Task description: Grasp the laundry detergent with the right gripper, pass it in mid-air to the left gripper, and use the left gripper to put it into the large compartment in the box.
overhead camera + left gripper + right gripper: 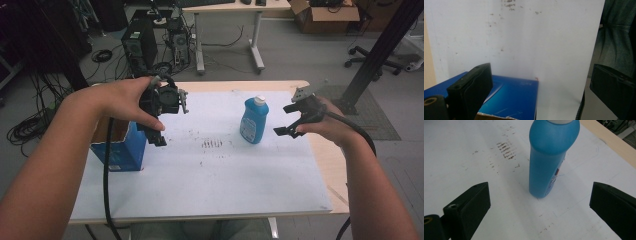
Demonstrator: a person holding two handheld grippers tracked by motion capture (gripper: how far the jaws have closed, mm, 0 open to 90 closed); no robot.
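Observation:
A blue bottle (254, 120) with a white cap stands upright on the white sheet (210, 175), right of centre. My right gripper (286, 120) is open just to its right, jaws pointing at it and apart from it. In the right gripper view the bottle (549, 157) stands ahead of the wide-spread jaws of my right gripper (539, 195). An open-topped blue box (122, 150) sits at the table's left edge. My left gripper (154, 131) hangs open above the box's right side, holding nothing. The left gripper view has the box (514, 97) under the spread jaws of my left gripper (541, 75).
Brown smudges (212, 144) mark the sheet's middle. A wooden table edge (332, 165) shows at right. Beyond the table are computer towers (140, 42), a desk (230, 7), a cardboard box (325, 15) and a black slanted post (380, 45).

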